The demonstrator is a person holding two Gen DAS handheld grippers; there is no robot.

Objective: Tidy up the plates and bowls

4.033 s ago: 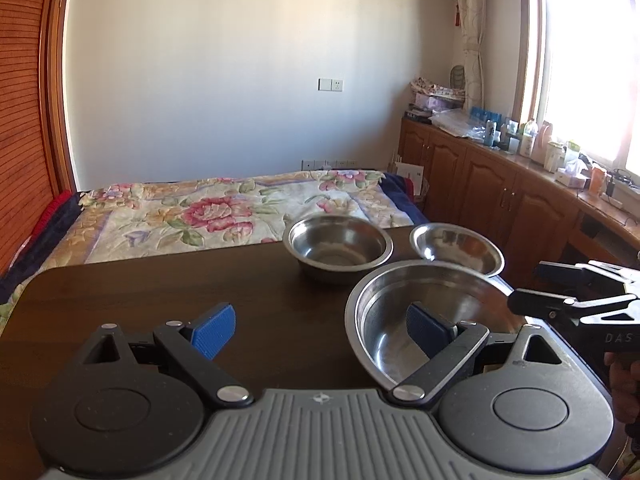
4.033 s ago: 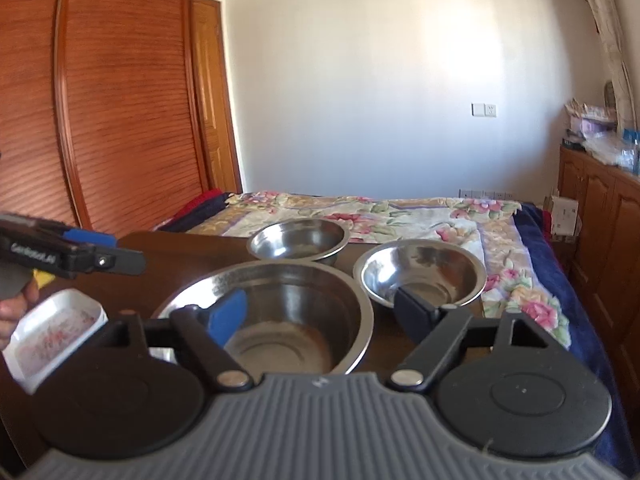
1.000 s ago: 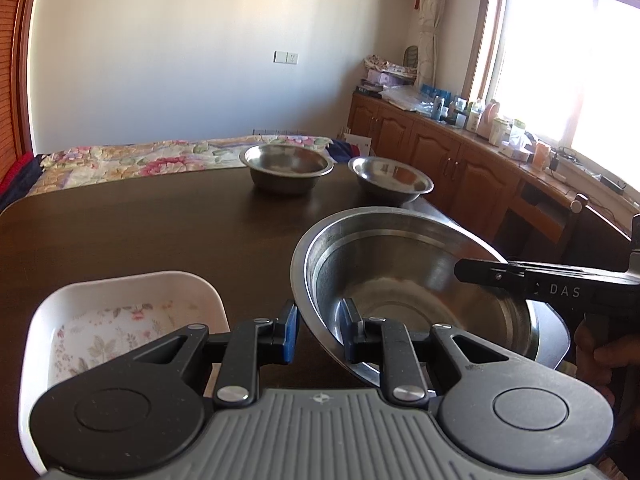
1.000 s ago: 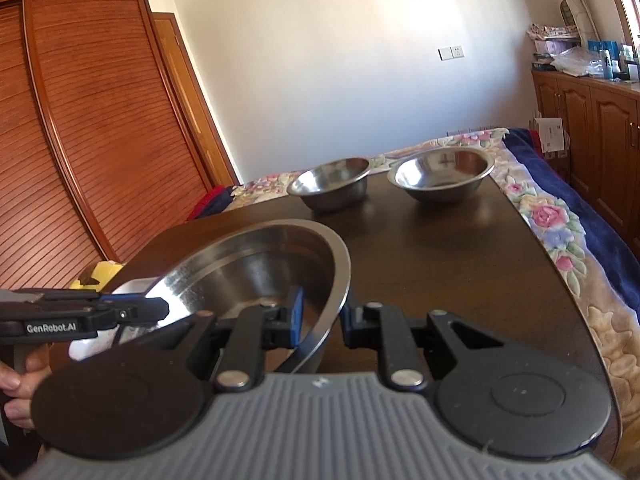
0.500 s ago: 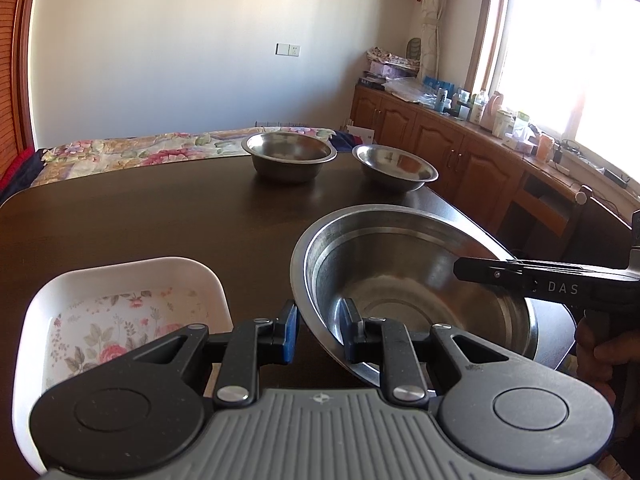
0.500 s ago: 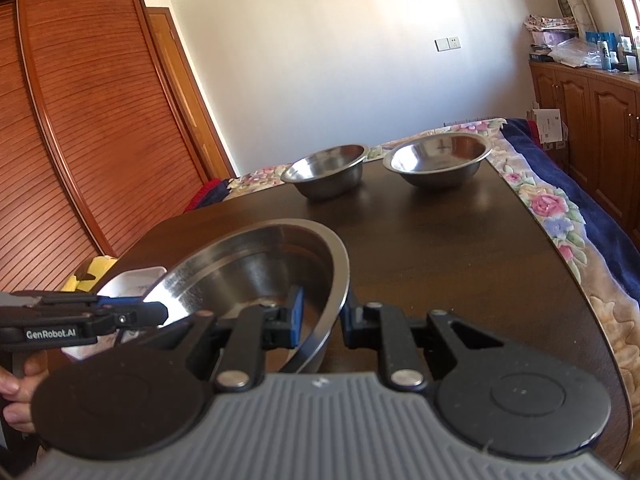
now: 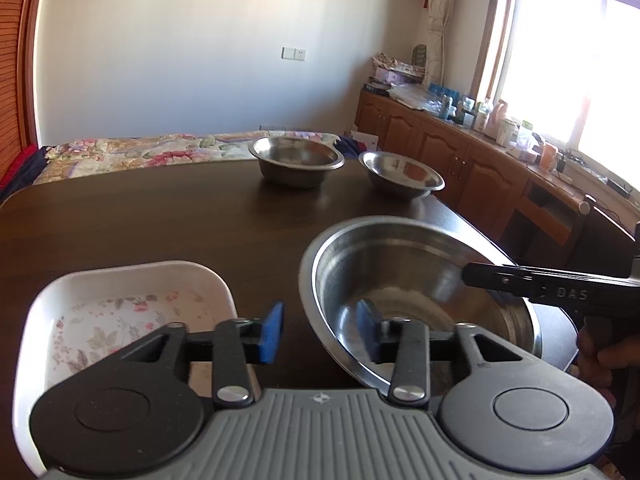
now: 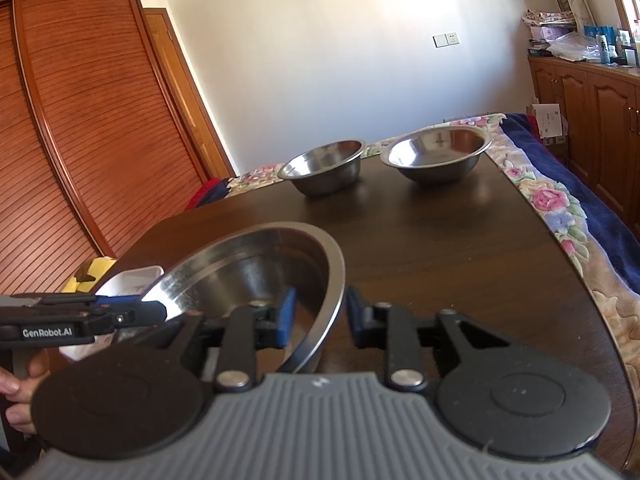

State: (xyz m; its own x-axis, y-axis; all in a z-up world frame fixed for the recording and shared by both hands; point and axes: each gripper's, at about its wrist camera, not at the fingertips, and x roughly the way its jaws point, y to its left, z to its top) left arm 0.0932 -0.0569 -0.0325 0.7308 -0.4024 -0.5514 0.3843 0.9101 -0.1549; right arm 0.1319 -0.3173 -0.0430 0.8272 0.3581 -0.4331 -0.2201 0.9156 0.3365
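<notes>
Steel basin (image 7: 416, 280), the largest bowl, sits at the near edge of the dark counter (image 7: 160, 216), its near rim cut off behind both tools. Left claw (image 7: 320, 332) stands apart, one pad outside the rim, one inside; right claw (image 8: 318, 318) likewise straddles the opposite rim, apart (contact with the metal is hard to judge). White floral dish (image 7: 120, 312) lies beside it, partly hidden. Two smaller bowls (image 7: 298, 160) (image 7: 402, 174) rest far back.
</notes>
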